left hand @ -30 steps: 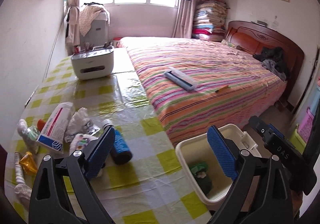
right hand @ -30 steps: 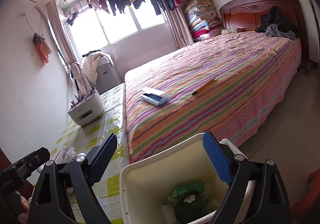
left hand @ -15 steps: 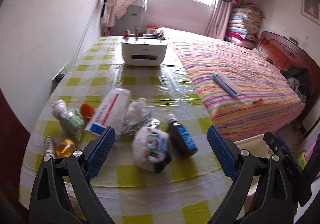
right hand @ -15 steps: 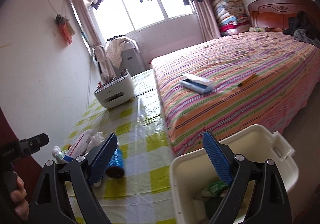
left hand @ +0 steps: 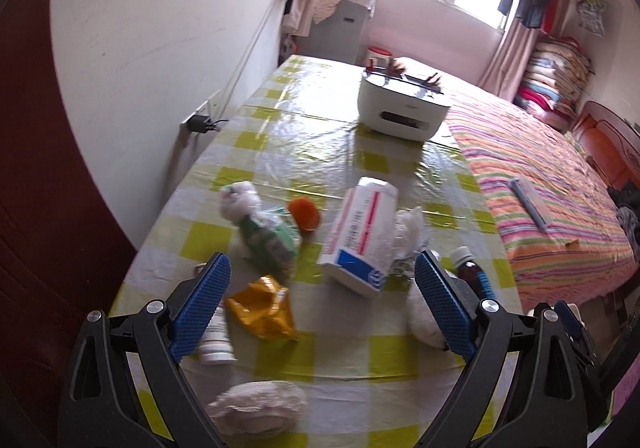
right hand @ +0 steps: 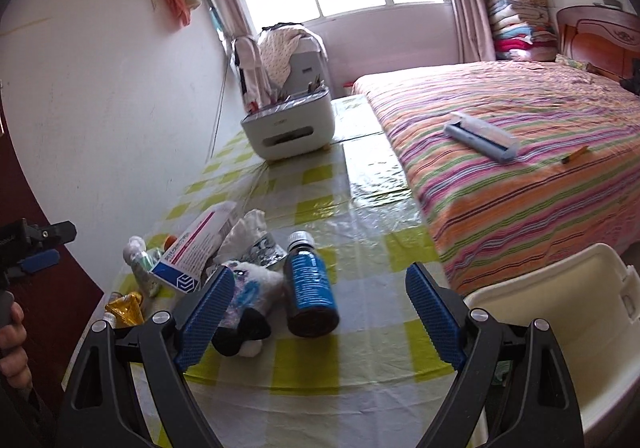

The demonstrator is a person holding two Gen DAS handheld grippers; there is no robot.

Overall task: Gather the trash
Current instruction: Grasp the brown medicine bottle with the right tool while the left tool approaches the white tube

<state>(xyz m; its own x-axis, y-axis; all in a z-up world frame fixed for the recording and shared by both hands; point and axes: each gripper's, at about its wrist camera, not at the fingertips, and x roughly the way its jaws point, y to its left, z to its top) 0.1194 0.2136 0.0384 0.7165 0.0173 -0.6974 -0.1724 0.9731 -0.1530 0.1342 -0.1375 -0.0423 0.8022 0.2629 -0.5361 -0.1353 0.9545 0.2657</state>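
Note:
Trash lies on the yellow-checked table (left hand: 320,136): a gold wrapper (left hand: 264,308), a white and blue box (left hand: 360,236), a green packet (left hand: 268,240), an orange cap (left hand: 305,213), a small white bottle (left hand: 216,340), crumpled tissue (left hand: 260,408) and a brown bottle with a blue label (right hand: 310,288). My left gripper (left hand: 320,308) is open and empty above the gold wrapper. My right gripper (right hand: 320,320) is open and empty above the brown bottle and a white bag (right hand: 248,292). The cream bin (right hand: 560,328) stands at the table's right edge.
A white printer-like box (left hand: 404,112) stands at the far end of the table. A striped bed (right hand: 520,144) runs along the table's right side. The wall borders the left, with a plug socket (left hand: 200,124). The other hand-held gripper (right hand: 28,248) shows at left.
Both grippers have swung left, away from the bin and over the table. The left one now faces the trash pile; the right one sees the bottle instead of the bin's inside.

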